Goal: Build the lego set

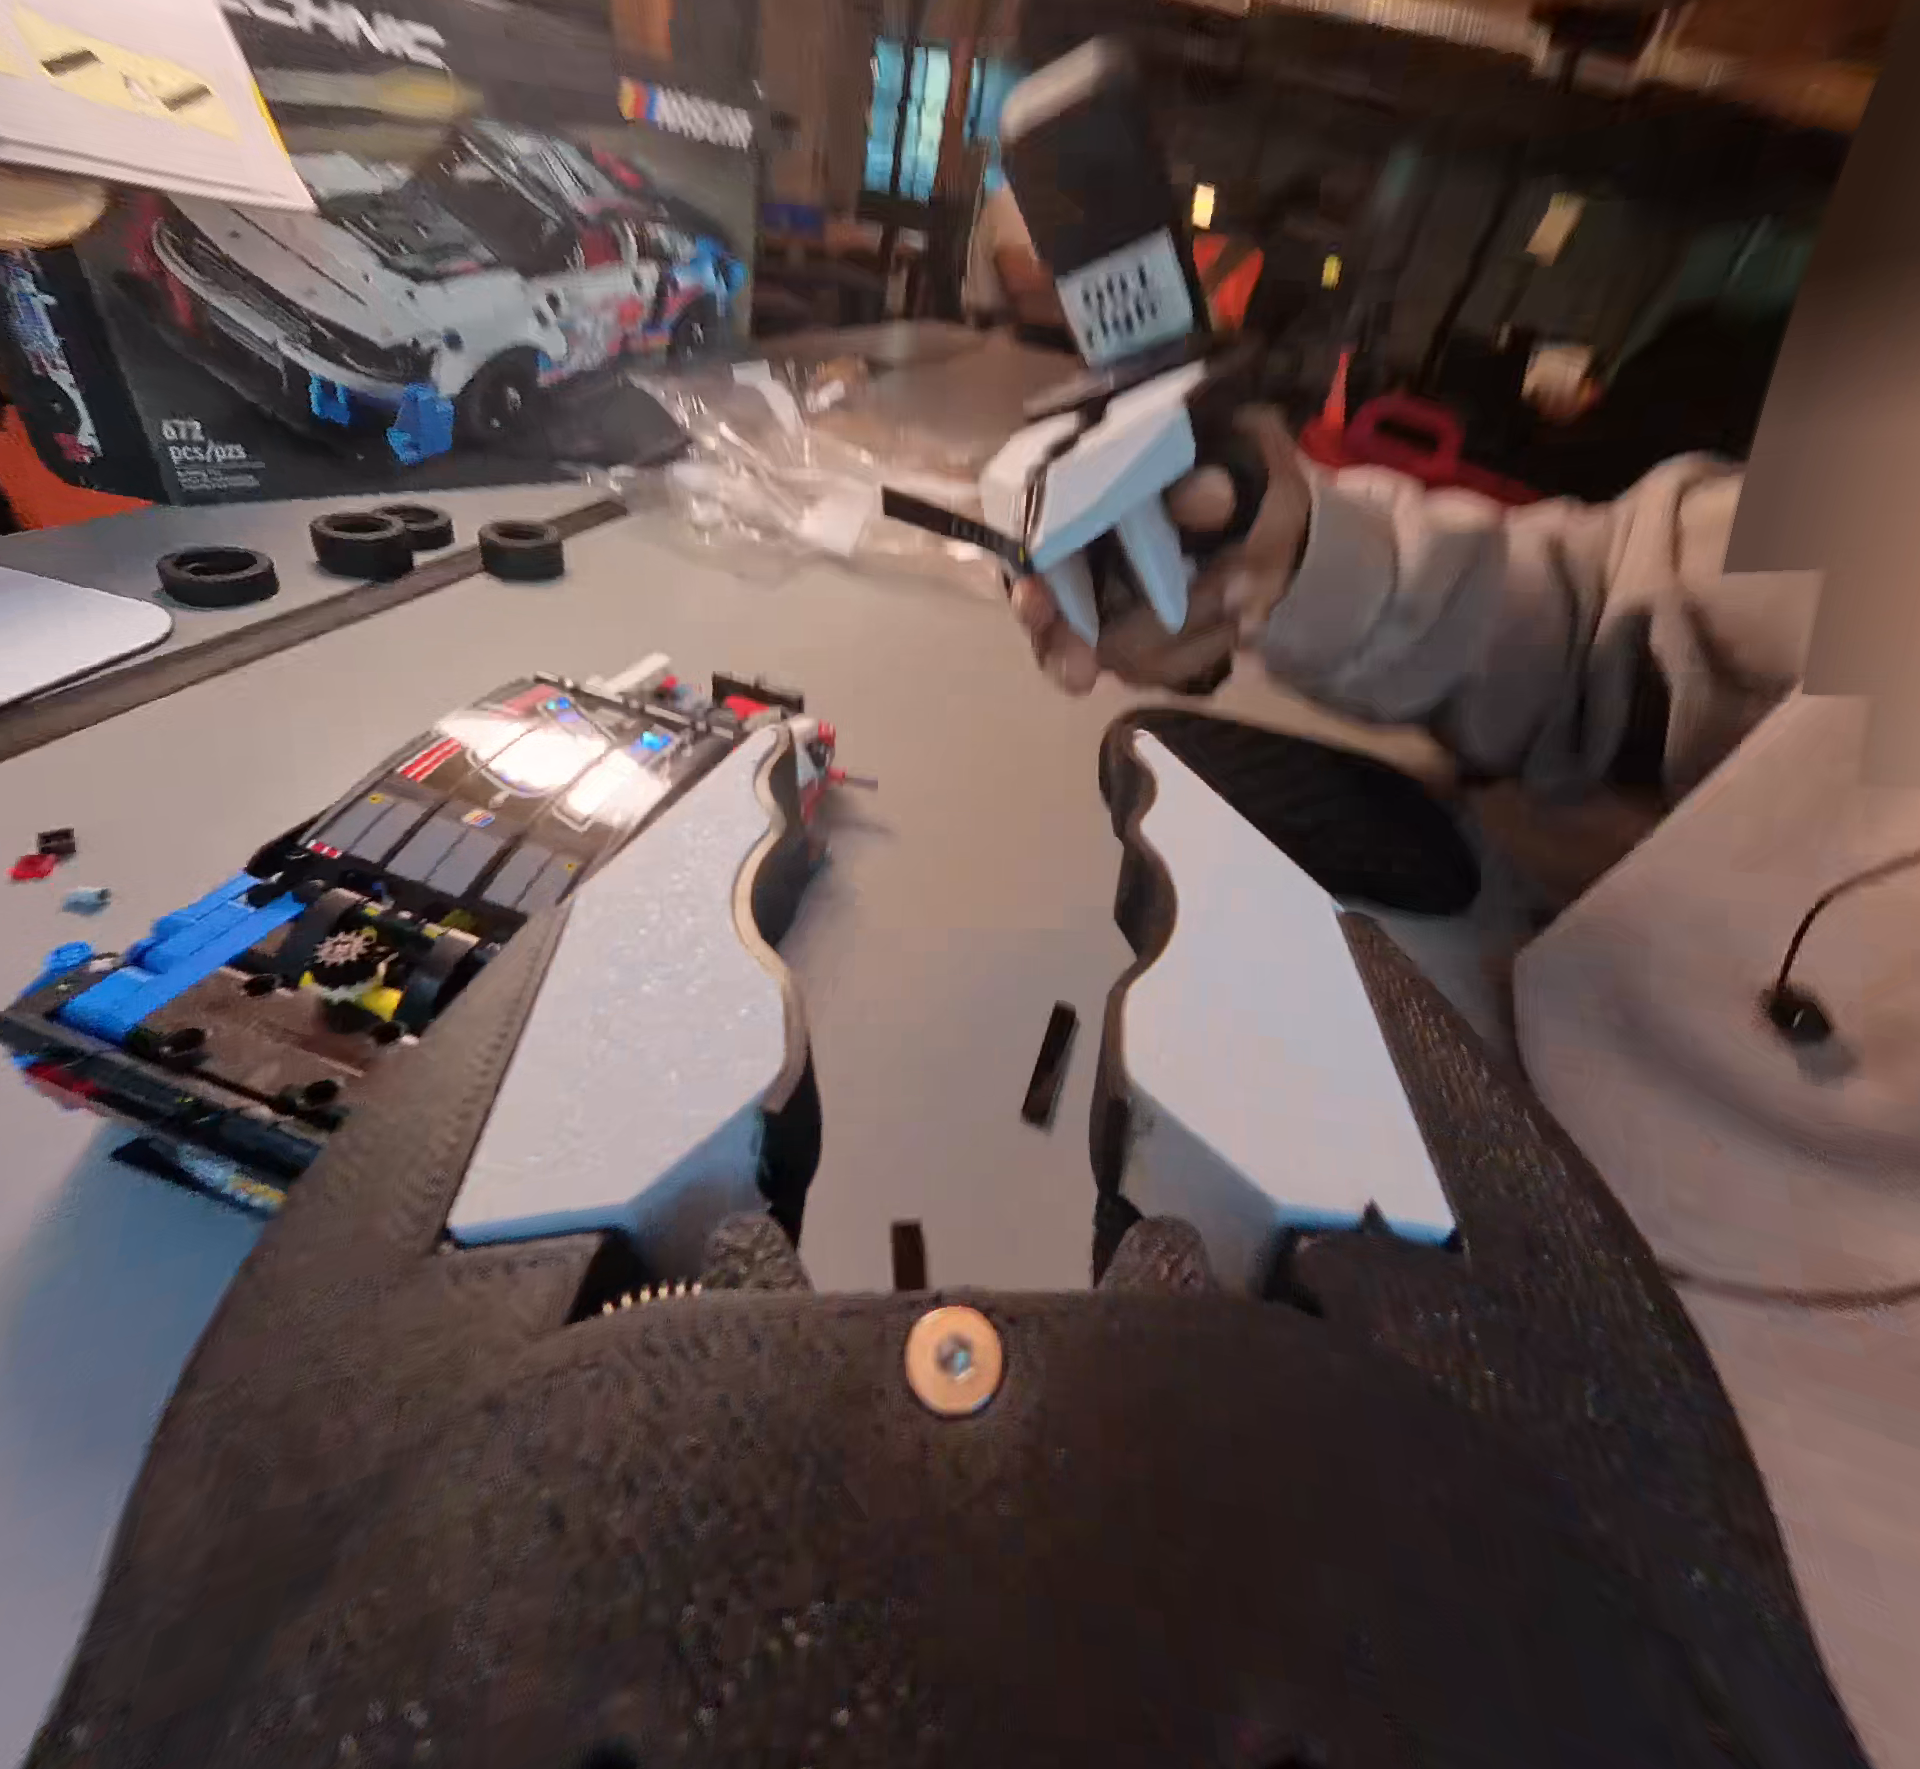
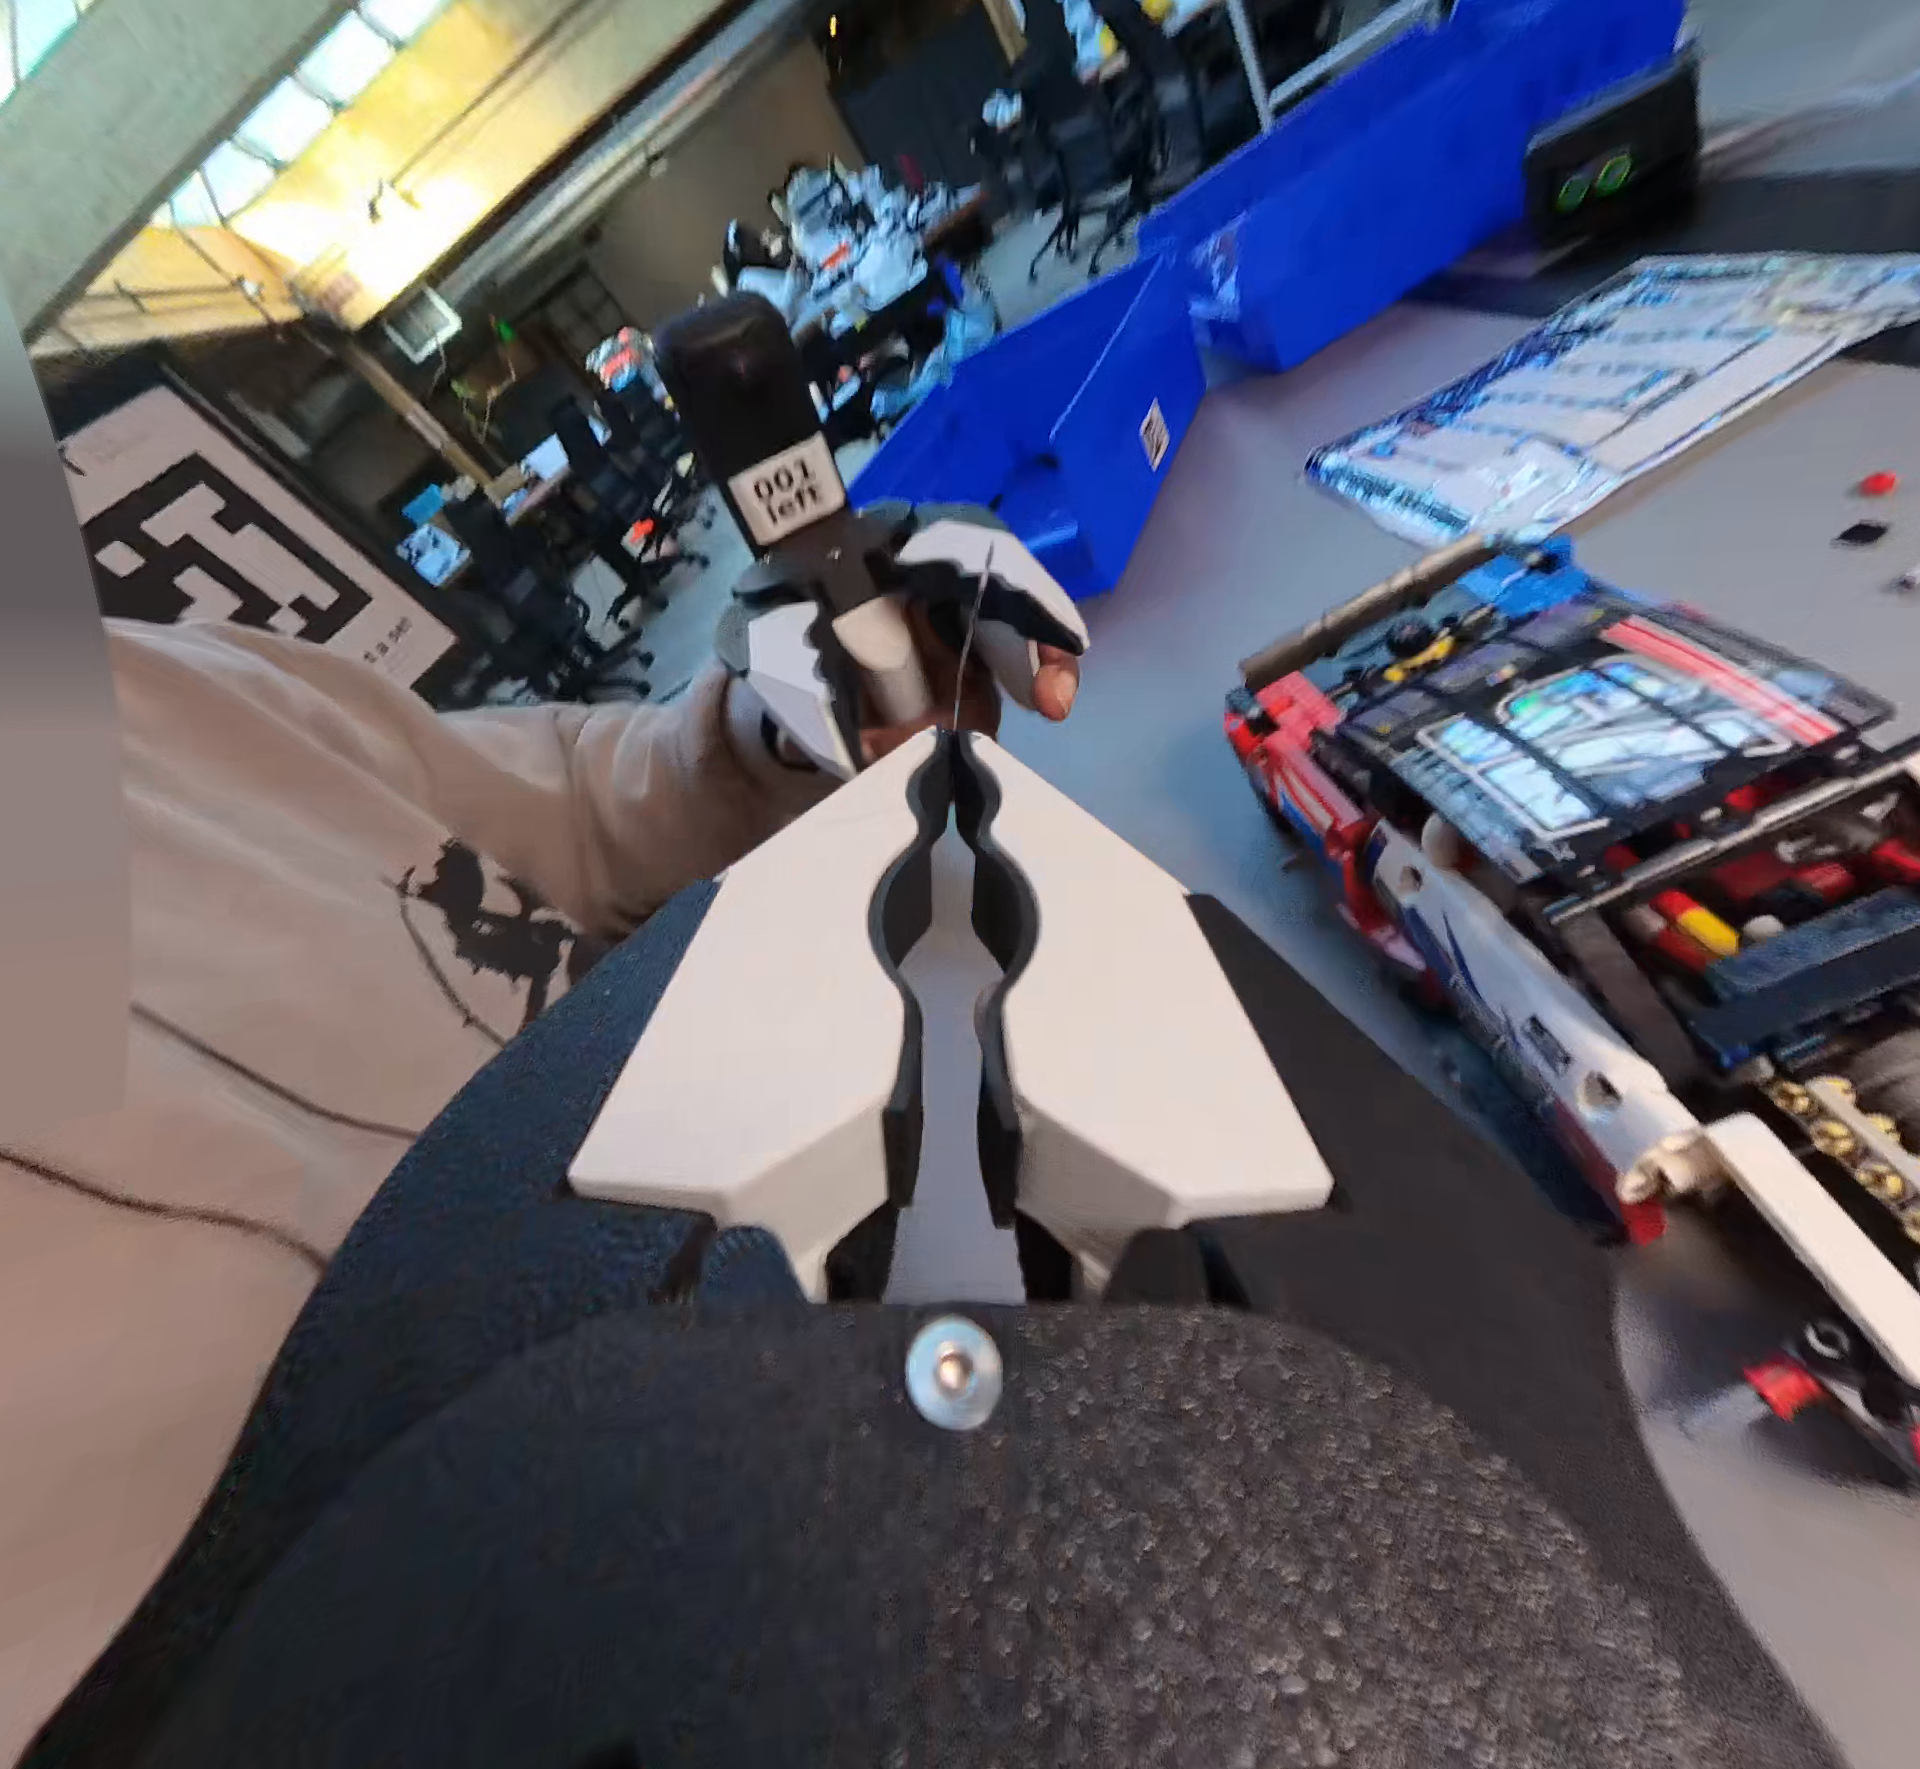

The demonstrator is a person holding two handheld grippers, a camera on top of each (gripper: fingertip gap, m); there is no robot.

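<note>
We see the left claw (image 1: 951, 846) held wide, nothing between its fingers, low over the grey table (image 1: 935, 597). The partly built lego car (image 1: 436, 888) lies on the table just to the claw's left, its long axis running away from the camera roughly parallel to the left finger, which overlaps its near flank. A small black lego piece (image 1: 1049, 1063) lies on the table directly between the open fingers, well inside the gap. The right claw (image 2: 951, 763) is pinched narrow on a thin dark strip-like part (image 2: 971, 639) that projects past its tips; we cannot identify the part. In the right wrist view the car (image 2: 1579, 846) lies to the right of that claw, apart from it. Four loose black tyres (image 1: 358, 543) and the set's box (image 1: 416, 265) stand farther back. We judge the left claw nearer both car and loose piece, so the coming move likely turns on a short leftward reach.
</note>
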